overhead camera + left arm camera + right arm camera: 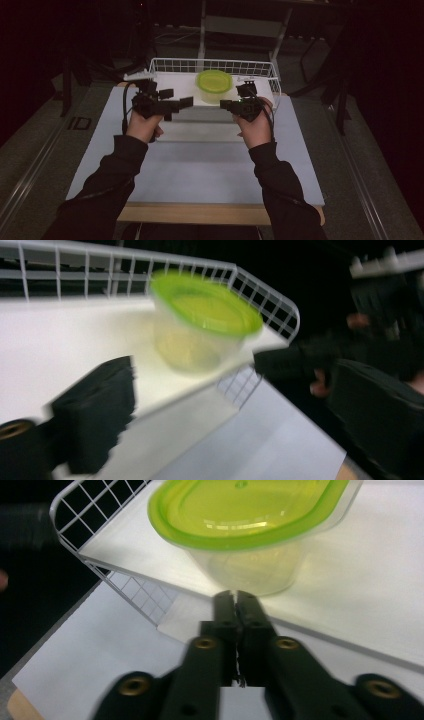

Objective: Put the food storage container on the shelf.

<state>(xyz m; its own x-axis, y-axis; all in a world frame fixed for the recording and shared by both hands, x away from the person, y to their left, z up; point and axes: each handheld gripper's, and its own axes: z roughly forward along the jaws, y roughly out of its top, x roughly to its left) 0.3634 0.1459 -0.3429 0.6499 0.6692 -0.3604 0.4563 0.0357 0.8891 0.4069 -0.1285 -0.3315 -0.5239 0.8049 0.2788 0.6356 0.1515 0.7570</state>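
Note:
A clear plastic tub with a green lid (214, 82) (205, 315) (245, 515) stands on the white board inside a white wire basket (210, 65) (270, 295) (80, 510) at the far side of the table. My left gripper (176, 98) (235, 415) hovers just left of the tub at the basket's front. It is open, its jaws stand wide apart and nothing is between them. My right gripper (228, 105) (235, 602) is just right of the tub at the front, shut, with its tips pointing at the tub's base and nothing held.
The basket's front side is open, and a white board (197, 131) steps down from it onto the pale table top (200, 170). The table's wooden front edge (200, 214) is near the person. Dark floor and stand legs surround the table.

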